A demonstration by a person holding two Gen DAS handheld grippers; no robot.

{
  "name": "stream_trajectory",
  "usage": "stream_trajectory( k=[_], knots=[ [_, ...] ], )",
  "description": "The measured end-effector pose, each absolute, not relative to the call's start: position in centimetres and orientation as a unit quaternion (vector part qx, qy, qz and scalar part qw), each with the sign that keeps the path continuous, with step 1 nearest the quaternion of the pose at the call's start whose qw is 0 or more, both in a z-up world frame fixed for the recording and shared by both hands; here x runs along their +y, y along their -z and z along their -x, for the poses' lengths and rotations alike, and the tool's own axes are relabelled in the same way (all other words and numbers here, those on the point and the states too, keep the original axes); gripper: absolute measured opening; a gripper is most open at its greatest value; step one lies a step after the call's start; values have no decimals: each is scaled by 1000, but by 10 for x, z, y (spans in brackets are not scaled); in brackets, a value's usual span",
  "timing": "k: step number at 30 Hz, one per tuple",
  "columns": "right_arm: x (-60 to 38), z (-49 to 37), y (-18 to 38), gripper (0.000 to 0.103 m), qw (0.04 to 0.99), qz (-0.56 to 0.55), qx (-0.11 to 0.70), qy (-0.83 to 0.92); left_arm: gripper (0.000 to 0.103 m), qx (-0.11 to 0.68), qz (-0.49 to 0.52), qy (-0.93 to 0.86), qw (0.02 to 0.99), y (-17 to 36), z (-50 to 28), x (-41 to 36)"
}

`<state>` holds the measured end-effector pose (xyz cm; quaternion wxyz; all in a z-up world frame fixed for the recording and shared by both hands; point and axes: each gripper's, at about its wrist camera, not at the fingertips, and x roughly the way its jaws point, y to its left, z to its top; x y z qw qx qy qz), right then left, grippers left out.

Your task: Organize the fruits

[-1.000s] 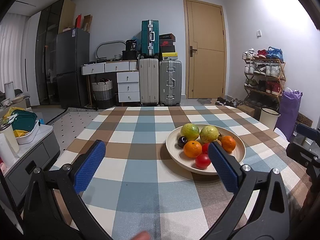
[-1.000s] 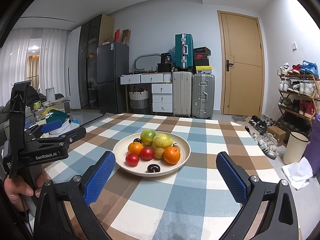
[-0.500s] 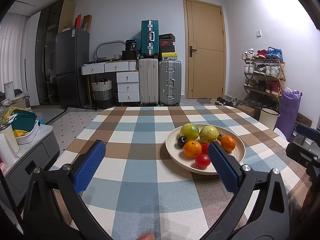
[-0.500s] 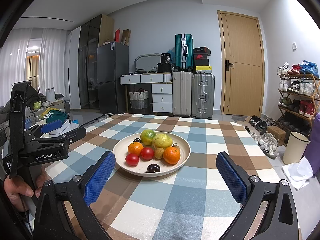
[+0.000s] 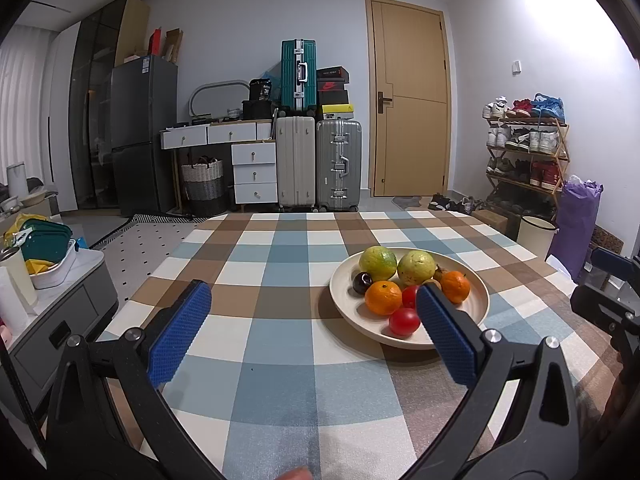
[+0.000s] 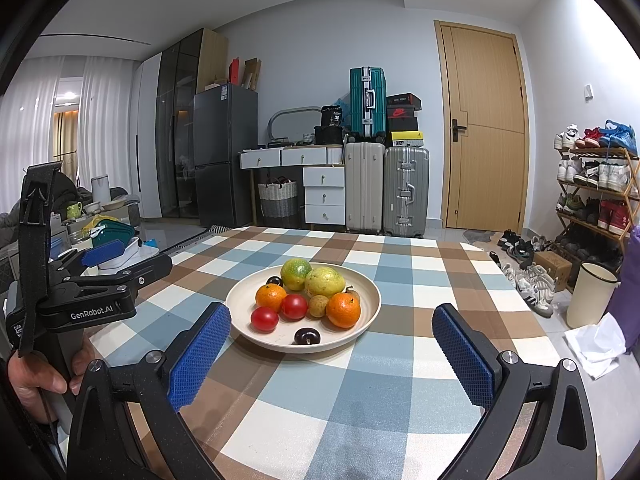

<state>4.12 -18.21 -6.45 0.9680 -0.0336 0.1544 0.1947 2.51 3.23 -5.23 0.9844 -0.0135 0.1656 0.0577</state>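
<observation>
A cream plate (image 5: 478, 307) (image 6: 370, 296) on the checked tablecloth holds several fruits: two green-yellow ones (image 5: 377, 261) (image 6: 324, 281), two oranges (image 5: 383, 297) (image 6: 343, 309), two red tomatoes (image 5: 404, 321) (image 6: 264, 318) and dark plums (image 6: 307, 336). My left gripper (image 5: 312, 312) is open and empty, held above the table left of the plate; its right pad overlaps the plate's near rim in view. My right gripper (image 6: 331, 330) is open and empty, just before the plate. The left gripper's body shows in the right wrist view (image 6: 92, 284).
The checked table (image 5: 280, 272) ends at its far edge before suitcases (image 5: 318, 168) and a door. A grey side cabinet with containers (image 5: 44, 264) stands left. A shoe rack (image 6: 592, 200), a white bin (image 6: 588, 300) and a purple bag stand right.
</observation>
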Motion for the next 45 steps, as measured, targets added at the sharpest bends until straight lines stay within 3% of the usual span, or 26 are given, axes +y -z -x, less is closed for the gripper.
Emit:
stream_trajectory(
  k=[45],
  knots=[
    [-183,-42,66,103,969,32,153,-191,102,182,14,-51,982,60,-36,30]
  ],
)
